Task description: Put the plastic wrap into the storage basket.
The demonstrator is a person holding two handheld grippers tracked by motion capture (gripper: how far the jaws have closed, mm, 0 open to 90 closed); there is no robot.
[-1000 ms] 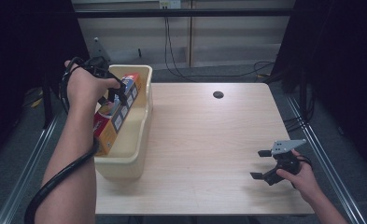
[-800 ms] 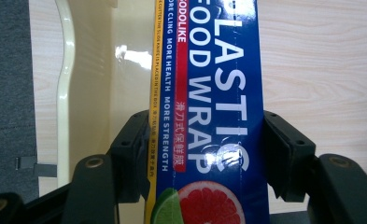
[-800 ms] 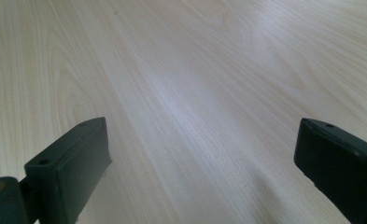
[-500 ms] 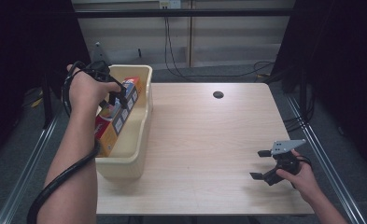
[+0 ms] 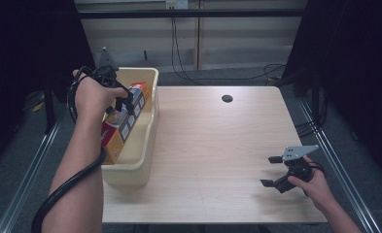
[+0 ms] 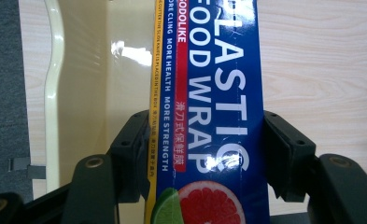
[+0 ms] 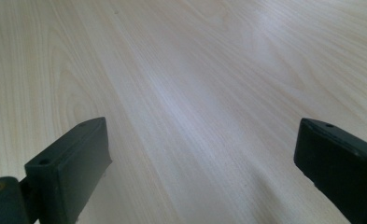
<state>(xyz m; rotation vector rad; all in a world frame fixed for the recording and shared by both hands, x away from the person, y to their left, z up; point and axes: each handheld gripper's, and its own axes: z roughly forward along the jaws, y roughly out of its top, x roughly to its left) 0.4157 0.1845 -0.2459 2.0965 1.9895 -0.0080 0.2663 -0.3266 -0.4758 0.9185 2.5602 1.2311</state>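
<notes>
- We hold our left gripper (image 5: 123, 104) over the cream bin (image 5: 147, 145) at the left edge of the table (image 5: 217, 145), its jaws clamped on the two long sides of a box of plastic wrap (image 6: 209, 116).
- The box (image 5: 123, 128) leans lengthwise inside the bin, its far end tipped up toward the bin's far corner; we cannot tell whether its near end rests on the bin floor.
- Our right gripper (image 5: 276, 171) waits near the table's near right corner, jaws wide apart over bare wood with nothing between them.
- We judge this to be the handling step, with the box gripped at the bin; whether it is going in or coming out we cannot tell.
- The next move calls for a firm grip and a path that keeps the box ends off the bin walls.
</notes>
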